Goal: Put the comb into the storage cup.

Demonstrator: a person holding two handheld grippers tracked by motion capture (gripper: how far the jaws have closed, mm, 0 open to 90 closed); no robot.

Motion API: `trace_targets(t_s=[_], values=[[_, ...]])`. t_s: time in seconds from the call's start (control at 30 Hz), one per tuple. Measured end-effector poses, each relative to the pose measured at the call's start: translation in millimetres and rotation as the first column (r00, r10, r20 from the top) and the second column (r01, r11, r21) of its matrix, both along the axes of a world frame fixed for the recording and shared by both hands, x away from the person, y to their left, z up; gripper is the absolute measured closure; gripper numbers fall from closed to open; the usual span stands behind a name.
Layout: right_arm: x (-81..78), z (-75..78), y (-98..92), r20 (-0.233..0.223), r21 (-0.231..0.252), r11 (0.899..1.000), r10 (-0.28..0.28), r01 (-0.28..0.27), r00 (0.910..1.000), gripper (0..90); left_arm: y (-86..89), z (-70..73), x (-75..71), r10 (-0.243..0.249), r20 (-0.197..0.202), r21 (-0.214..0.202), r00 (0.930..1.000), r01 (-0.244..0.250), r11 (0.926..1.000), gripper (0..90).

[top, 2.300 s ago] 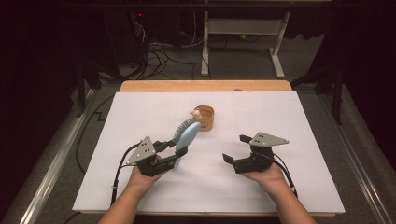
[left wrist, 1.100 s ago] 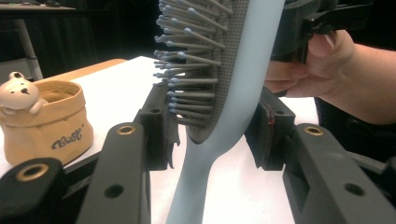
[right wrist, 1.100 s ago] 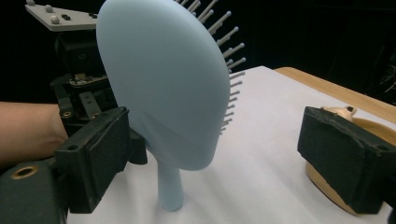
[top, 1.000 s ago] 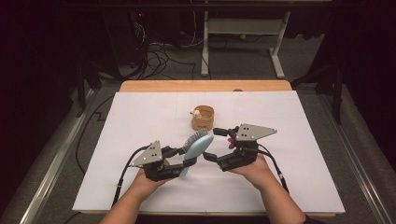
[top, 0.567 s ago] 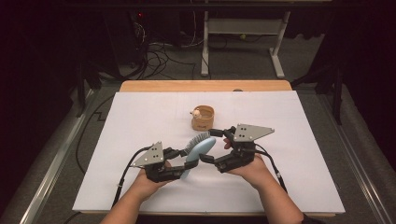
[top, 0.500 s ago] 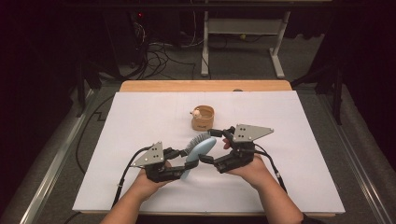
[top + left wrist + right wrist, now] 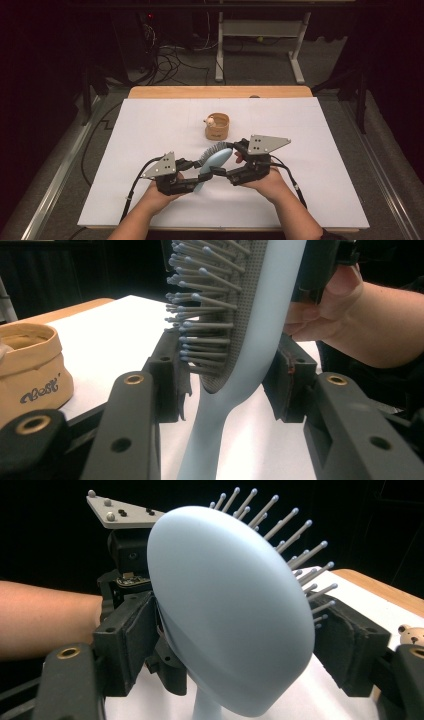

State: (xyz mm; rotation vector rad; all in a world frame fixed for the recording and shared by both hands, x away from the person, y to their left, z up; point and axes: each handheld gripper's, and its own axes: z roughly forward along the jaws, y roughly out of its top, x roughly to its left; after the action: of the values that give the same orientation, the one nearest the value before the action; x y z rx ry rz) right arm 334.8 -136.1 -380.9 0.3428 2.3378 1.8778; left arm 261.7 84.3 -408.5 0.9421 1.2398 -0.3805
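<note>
Meanwhile the left tongs clamp the hairbrush by its handle, its long axis slanting up between the right tongs' closing, not-yet-touching jaws.

On the table, a hairbrush stands tilted between the left gripper and the right gripper, near the front edge. Behind the hairbrush, toward the table's middle, sits a small fabric pouch with a toy bear at its left rim.
</note>
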Motion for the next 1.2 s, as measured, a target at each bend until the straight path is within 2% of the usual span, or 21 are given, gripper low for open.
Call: trace_targets(t_s=[0.13, 0.2, 0.4, 0.43, 0.53, 0.77, 0.87, 0.97, 1.07, 1.2], values=[[0.5, 0.3, -1.1, 0.000, -0.002, 1.000, 0.002, -0.002, 1.0000, 27.7, 1.1, 0.1, 1.0, 0.001, -0.003, 0.000, 1.0000, -0.001, 1.0000, 55.8], [0.2, 0.7, -1.6, 0.008, 0.002, 1.000, 0.008, -0.008, 0.9999, 32.0, 1.0, -0.8, 1.3, -0.003, 0.010, 0.005, 0.9999, 0.003, 1.0000, 55.6], [0.3, 1.8, -3.3, 0.016, 0.010, 1.000, 0.021, -0.021, 0.9997, 38.2, 1.1, -1.6, 1.4, -0.011, 0.015, 0.011, 0.9998, 0.011, 0.9999, 54.5], [0.7, 1.7, -3.7, 0.015, 0.011, 1.000, 0.024, -0.024, 0.9996, 39.0, 0.9, -0.9, 1.2, -0.006, 0.001, 0.007, 1.0000, 0.006, 1.0000, 54.3], [1.6, 1.7, -5.0, 0.011, 0.016, 0.999, 0.035, -0.035, 0.9993, 42.8, 1.0, -0.7, 1.3, -0.007, -0.005, 0.005, 1.0000, 0.007, 1.0000, 53.3], [1.1, 1.8, -5.7, 0.020, 0.022, 0.999, 0.049, -0.049, 0.9986, 48.4, 1.7, -0.8, 1.8, -0.006, -0.006, 0.010, 1.0000, 0.006, 0.9999, 51.7], [1.0, 1.8, -5.9, 0.031, 0.022, 0.998, 0.056, -0.057, 0.9979, 51.3, 2.4, -1.4, 2.7, -0.008, 0.009, 0.013, 0.9999, 0.008, 0.9999, 50.9], [0.5, 1.8, -5.6, 0.030, 0.025, 0.997, 0.069, -0.069, 0.9972, 53.9, 2.4, -1.5, 2.7, -0.011, 0.008, 0.014, 0.9999, 0.011, 0.9999, 50.1], [0.3, 1.2, -6.0, 0.033, 0.026, 0.997, 0.076, -0.076, 0.9966, 56.2, 1.7, -1.0, 3.2, 0.000, -0.011, 0.012, 0.9999, 0.000, 0.9999, 48.7], [0.5, 0.1, -6.1, 0.034, 0.027, 0.995, 0.092, -0.093, 0.9952, 59.1, 1.7, -1.7, 3.2, -0.006, -0.010, 0.019, 0.9999, 0.006, 0.9998, 47.8]])
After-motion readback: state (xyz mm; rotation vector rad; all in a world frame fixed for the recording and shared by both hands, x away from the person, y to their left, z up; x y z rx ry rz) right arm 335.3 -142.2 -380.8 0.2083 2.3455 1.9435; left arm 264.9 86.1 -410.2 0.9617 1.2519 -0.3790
